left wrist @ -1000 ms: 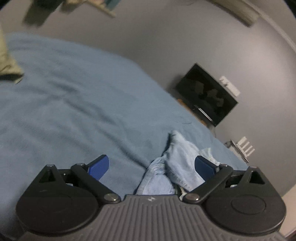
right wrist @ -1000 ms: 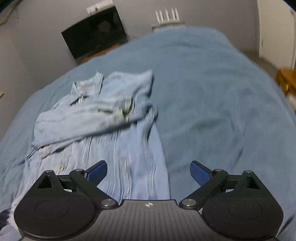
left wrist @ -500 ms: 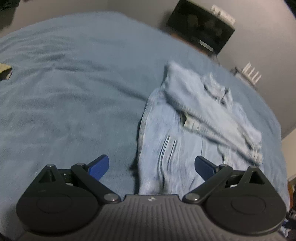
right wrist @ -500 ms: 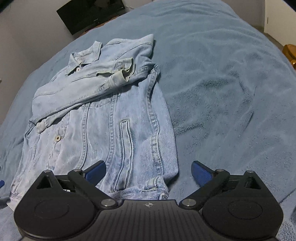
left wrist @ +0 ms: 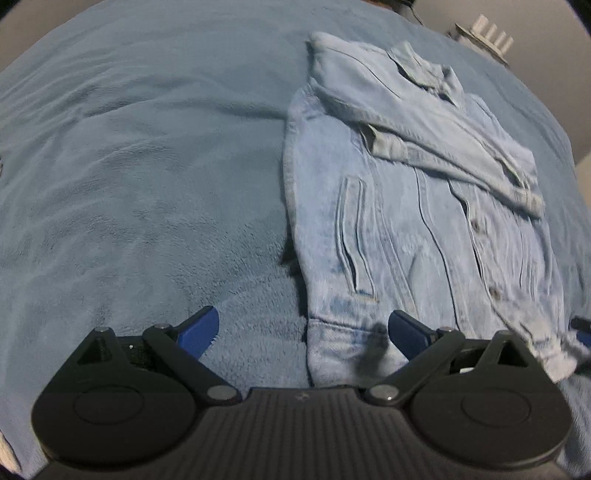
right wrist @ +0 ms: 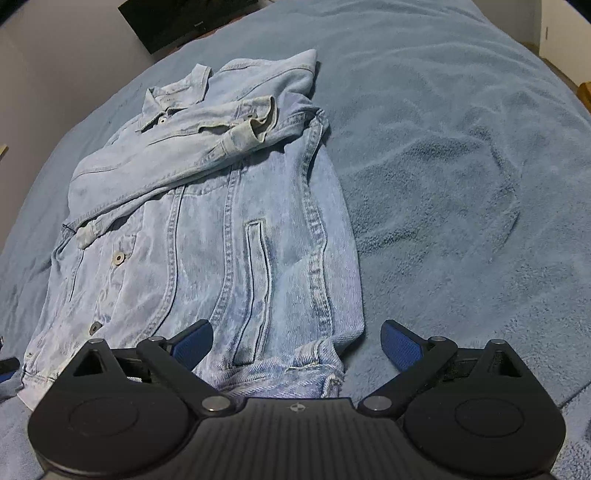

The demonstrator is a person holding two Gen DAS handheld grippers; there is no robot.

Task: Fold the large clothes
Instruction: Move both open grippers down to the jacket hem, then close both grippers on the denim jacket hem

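A light-blue denim jacket (left wrist: pixel 406 206) (right wrist: pixel 207 221) lies face up on the blue blanket, both sleeves folded across the chest and the collar at the far end. My left gripper (left wrist: pixel 301 332) is open just above the hem's left corner, its blue fingertips astride that corner. Over the hem's right corner my right gripper (right wrist: pixel 295 341) also stands open, the corner lying between its fingertips. Neither holds any cloth. A blue tip of the other gripper shows at the jacket's far hem corner in each view.
The blue fleece blanket (left wrist: pixel 129 184) (right wrist: pixel 461 166) covers the whole bed around the jacket. A dark screen (right wrist: pixel 177 18) stands by the grey wall past the collar, and a white router (left wrist: pixel 484 37) sits nearby. A wooden object (right wrist: pixel 585 92) shows at the bed's right edge.
Both grippers have tilted down and closed in on the jacket's hem; the left one swung from facing the wall to facing the jacket. The jacket has not moved.
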